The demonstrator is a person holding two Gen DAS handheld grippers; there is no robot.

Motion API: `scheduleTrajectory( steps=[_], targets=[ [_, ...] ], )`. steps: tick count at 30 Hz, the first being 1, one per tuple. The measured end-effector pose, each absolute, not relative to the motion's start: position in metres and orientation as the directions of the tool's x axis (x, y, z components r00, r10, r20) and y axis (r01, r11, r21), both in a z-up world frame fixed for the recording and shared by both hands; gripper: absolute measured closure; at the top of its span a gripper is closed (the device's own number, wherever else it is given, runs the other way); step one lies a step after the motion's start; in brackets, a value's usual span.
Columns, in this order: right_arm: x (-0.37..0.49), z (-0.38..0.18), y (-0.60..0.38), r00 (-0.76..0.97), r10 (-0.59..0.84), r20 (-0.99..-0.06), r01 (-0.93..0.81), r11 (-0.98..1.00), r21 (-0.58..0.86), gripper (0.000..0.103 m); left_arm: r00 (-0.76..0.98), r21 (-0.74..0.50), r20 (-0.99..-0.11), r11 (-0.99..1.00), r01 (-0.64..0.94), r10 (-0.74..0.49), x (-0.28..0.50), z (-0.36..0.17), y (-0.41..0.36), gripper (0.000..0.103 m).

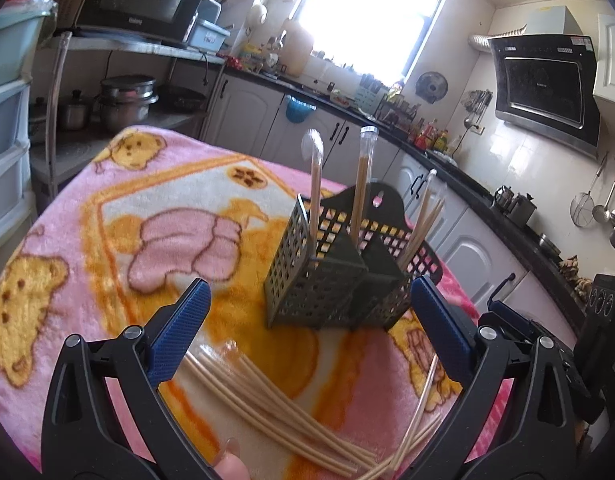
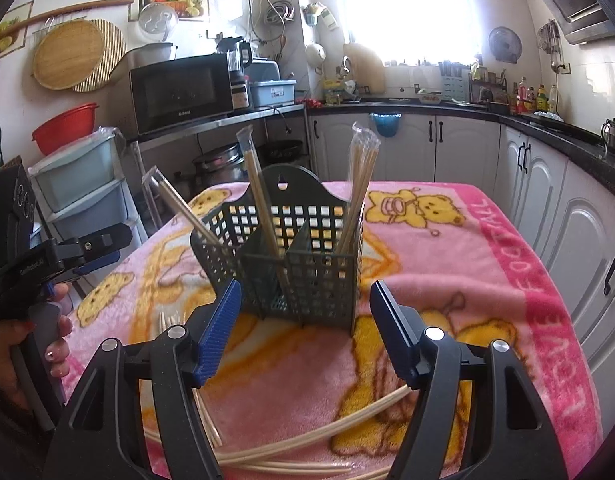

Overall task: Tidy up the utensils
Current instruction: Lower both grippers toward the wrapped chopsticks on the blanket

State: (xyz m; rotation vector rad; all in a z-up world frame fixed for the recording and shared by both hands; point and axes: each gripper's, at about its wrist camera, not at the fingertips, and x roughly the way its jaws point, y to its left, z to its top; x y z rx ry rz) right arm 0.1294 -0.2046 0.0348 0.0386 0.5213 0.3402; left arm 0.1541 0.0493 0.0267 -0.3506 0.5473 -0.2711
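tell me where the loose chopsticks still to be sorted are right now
The loose chopsticks lie flat on the pink blanket at the near edge of both wrist views, under the open grippers, in front of the dark utensil caddy.

Utensil caddy [image 2: 299,264] upright on blanket-covered table [image 2: 447,264], wrapped chopstick bundles [image 2: 361,184] standing in its separate compartments, loose chopsticks [image 1: 275,412] lying on the blanket before the caddy, counter cabinets [image 2: 459,148] behind, microwave [image 2: 179,90] behind left.
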Motion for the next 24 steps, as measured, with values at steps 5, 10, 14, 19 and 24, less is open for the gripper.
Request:
scheduleTrajectory(
  steps=[5,10,14,19,24],
  targets=[
    [0.127,0.027,-0.204,0.801,0.325,-0.503,-0.308,0.944,0.12,0.038,0.796,-0.38,-0.501,0.912,0.152,-0.341,0.153,0.011,0.045,0.011],
    [0.125,0.018,-0.204,0.789,0.322,-0.523,-0.306,0.945,0.119,0.038,0.768,-0.38,-0.537,0.913,0.149,-0.349,0.151,-0.003,0.042,0.011],
    [0.125,0.012,-0.205,0.78,0.318,-0.539,-0.298,0.946,0.127,0.038,0.744,-0.378,-0.566,0.914,0.147,-0.354,0.151,-0.014,0.037,0.011],
    [0.125,0.005,-0.21,0.771,0.309,-0.557,-0.281,0.95,0.137,0.038,0.711,-0.401,-0.598,0.906,0.134,-0.37,0.153,-0.027,0.037,0.011],
    [0.128,-0.001,-0.216,0.766,0.29,-0.574,-0.257,0.956,0.14,0.038,0.677,-0.447,-0.62,0.888,0.111,-0.397,0.163,-0.039,0.04,0.014]
  ],
)
